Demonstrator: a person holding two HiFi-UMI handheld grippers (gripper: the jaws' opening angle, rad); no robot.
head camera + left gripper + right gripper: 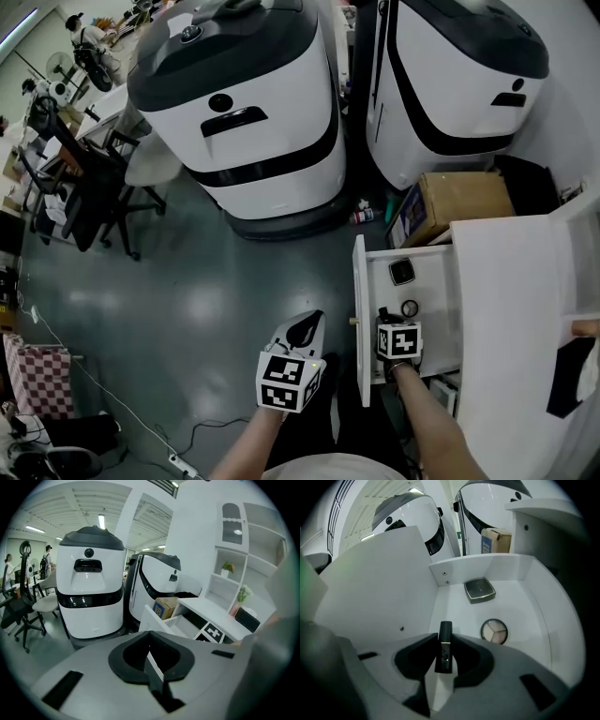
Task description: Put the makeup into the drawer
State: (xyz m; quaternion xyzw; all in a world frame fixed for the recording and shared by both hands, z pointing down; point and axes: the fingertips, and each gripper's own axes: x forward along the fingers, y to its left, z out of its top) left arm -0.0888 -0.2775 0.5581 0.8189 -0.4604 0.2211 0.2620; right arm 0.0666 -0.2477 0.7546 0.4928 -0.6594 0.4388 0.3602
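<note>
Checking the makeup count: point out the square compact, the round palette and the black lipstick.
square compact (479, 590): right gripper view, middle of its lid.
round palette (494, 631): right gripper view, centre of its pans.
black lipstick (444, 644): right gripper view, middle of its barrel.

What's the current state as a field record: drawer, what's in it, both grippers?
drawer: white, pulled open
in drawer: dark square compact near the far wall; round three-shade palette closer in, apart from the compact
right gripper: over the open drawer, pointing down into it, fingers closed on a black lipstick tube
lipstick tube: upright between the fingers, not yet set down
left gripper: fingers together, nothing between them, outside the drawer beside its front
</note>
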